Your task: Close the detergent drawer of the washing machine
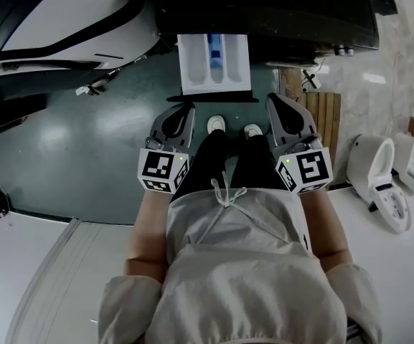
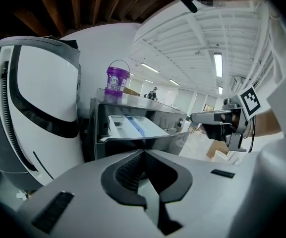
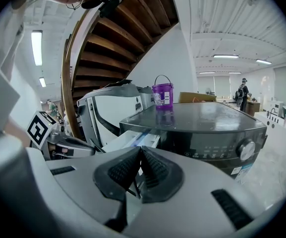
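The dark washing machine (image 1: 264,9) stands at the top of the head view. Its white detergent drawer (image 1: 214,64), with a blue compartment, is pulled out toward me. My left gripper (image 1: 181,111) is held just below the drawer's front left corner, jaws together and holding nothing. My right gripper (image 1: 278,103) is off the drawer's front right corner, also shut and holding nothing. Neither touches the drawer. In the left gripper view the open drawer (image 2: 133,127) lies ahead beyond the shut left gripper (image 2: 143,153). The right gripper view has the drawer (image 3: 134,139) just past the right gripper (image 3: 140,149).
A purple bucket (image 3: 162,94) sits on the machine's lid. A large white appliance (image 1: 63,20) stands to the left. White toilets (image 1: 379,178) and a wooden slat mat (image 1: 325,120) are at the right. My white shoes (image 1: 217,124) stand under the drawer on the green floor (image 1: 70,142).
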`<state>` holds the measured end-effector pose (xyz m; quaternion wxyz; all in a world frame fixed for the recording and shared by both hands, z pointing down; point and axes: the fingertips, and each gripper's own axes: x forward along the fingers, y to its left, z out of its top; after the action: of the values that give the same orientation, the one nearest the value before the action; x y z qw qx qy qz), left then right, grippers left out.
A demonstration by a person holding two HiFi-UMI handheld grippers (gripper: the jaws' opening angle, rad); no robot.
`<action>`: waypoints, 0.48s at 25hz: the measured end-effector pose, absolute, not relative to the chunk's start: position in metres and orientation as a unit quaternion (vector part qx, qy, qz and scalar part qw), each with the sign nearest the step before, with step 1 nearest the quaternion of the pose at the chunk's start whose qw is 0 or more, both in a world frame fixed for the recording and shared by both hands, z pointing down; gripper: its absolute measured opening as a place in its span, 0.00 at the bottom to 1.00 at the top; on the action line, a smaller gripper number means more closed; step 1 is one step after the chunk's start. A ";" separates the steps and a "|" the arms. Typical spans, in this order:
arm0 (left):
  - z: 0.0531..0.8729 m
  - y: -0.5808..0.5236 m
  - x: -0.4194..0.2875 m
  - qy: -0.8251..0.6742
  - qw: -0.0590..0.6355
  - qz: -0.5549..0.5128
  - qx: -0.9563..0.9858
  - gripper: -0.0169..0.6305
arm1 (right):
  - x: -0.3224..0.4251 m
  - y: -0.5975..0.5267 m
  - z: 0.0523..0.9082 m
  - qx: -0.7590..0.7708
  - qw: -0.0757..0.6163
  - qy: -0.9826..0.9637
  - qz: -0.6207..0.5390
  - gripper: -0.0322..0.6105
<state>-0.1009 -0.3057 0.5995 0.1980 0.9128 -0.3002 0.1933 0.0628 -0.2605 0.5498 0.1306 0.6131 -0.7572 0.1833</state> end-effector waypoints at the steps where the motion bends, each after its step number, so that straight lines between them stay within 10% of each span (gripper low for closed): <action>1: 0.600 -0.306 -0.100 -0.297 0.195 0.194 0.915 0.05 | 0.062 -0.261 0.552 0.613 0.131 -0.757 0.184 0.06; 12: 0.600 -0.325 -0.094 -0.299 0.180 0.188 0.918 0.05 | 0.060 -0.272 0.551 0.616 0.144 -0.754 0.177 0.06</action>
<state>-0.0940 -0.3247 0.5999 0.1802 0.9179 -0.2995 0.1877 0.0597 -0.2716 0.5509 0.1437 0.6160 -0.7540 0.1773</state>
